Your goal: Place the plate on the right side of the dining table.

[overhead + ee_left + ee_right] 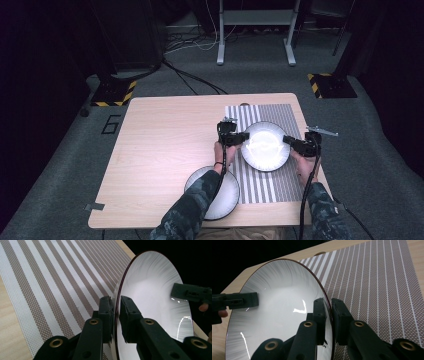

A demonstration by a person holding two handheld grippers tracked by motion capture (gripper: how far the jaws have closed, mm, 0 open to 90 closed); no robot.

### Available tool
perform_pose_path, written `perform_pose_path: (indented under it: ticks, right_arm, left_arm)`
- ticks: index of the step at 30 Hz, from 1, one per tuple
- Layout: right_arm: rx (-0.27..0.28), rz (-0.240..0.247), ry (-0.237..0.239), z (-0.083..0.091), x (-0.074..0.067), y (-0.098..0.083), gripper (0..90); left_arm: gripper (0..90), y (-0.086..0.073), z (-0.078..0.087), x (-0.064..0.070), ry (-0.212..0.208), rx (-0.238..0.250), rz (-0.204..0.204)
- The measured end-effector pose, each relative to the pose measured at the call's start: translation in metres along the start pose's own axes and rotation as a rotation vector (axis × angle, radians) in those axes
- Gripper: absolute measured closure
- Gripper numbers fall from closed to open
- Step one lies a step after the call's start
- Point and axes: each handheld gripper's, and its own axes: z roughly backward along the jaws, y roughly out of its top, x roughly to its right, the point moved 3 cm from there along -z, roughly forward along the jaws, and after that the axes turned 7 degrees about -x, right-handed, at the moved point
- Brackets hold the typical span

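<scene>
Your left tool (244, 136) is clamped on the rim of the white plate (265, 146), at the plate's left edge in the high view. In the left gripper view the same tool (115, 315) has one jaw on each face of the thin dark rim of the plate (150, 297), jaws nearly together w/ only the rim between them.

Your right tool (286, 139) is clamped on the opposite rim, at the plate's right edge. In the right gripper view the tool (329, 317) pinches the rim the same way, one jaw inside the plate (279, 302), one outside.

Plate position: over the striped mat (282, 182), approx. the mat's middle. In both gripper views the mat (50, 285) (374, 285) lies behind the plate. Whether the plate touches the mat or is raised off it: cannot tell.

Each gripper view also shows the other tool across the plate, gripping the far rim.

Second plate (225, 200): on the bare table (160, 145), just beside the mat's near-left corner, partly under your left forearm (195, 210). Neither tool touches it.

Mat lies on the right half of the table, stripes running away from you.
</scene>
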Motion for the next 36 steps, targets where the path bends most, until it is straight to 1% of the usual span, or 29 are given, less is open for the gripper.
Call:
perform_pose_path:
  ticks: [3,4,6,8,10,12,13,16,23,26,28,32,34,36]
  right_arm:
    - [-0.008,-0.002,-0.007,-0.003,0.002,-0.001,82.1]
    - [-0.008,-0.004,-0.007,-0.003,0.003,-0.001,82.1]
    - [-0.014,-0.021,-0.008,-0.004,0.003,-0.002,82.1]
    - [-0.015,-0.028,-0.007,-0.006,0.005,-0.003,82.1]
    - [-0.017,-0.04,-0.009,-0.008,0.006,-0.004,82.1]
    - [-0.013,-0.041,-0.012,-0.009,0.008,-0.005,82.0]
    - [-0.015,-0.055,-0.01,-0.011,0.009,-0.005,82.2]
    - [-0.016,-0.064,-0.015,-0.012,0.009,-0.006,82.1]
    - [-0.019,-0.066,-0.024,-0.016,0.013,-0.006,82.7]
    - [-0.023,-0.068,-0.029,-0.018,0.014,-0.007,83.0]
    - [-0.033,-0.088,-0.039,-0.019,0.014,-0.007,83.1]
    - [-0.037,-0.091,-0.042,-0.02,0.015,-0.008,83.4]
    - [-0.042,-0.089,-0.054,-0.022,0.015,-0.008,83.7]
    - [-0.042,-0.087,-0.057,-0.023,0.016,-0.009,83.8]
  left_arm:
    - [79.4,-0.001,-0.003,-0.002,0.003,-0.003,0.015]
    - [79.4,-0.001,-0.004,-0.002,0.004,-0.001,0.027]
    - [79.4,-0.001,-0.006,-0.003,0.006,0.002,0.036]
    - [79.3,-0.001,-0.008,-0.003,0.016,0.007,0.044]
    - [79.2,0.0,-0.01,-0.003,0.026,-0.001,0.045]
    - [79.2,0.001,-0.011,-0.003,0.034,-0.004,0.041]
    - [79.1,0.002,-0.012,-0.003,0.038,-0.006,0.045]
    - [78.9,0.002,-0.015,-0.005,0.046,-0.011,0.055]
    - [78.8,0.003,-0.02,-0.007,0.057,-0.023,0.071]
    - [78.7,0.003,-0.022,-0.008,0.06,-0.04,0.082]
    - [78.6,0.003,-0.024,-0.009,0.063,-0.048,0.086]
    - [78.7,0.002,-0.027,-0.011,0.061,-0.058,0.109]
    - [78.7,0.002,-0.028,-0.012,0.065,-0.064,0.114]
    - [78.7,0.002,-0.03,-0.013,0.067,-0.069,0.124]
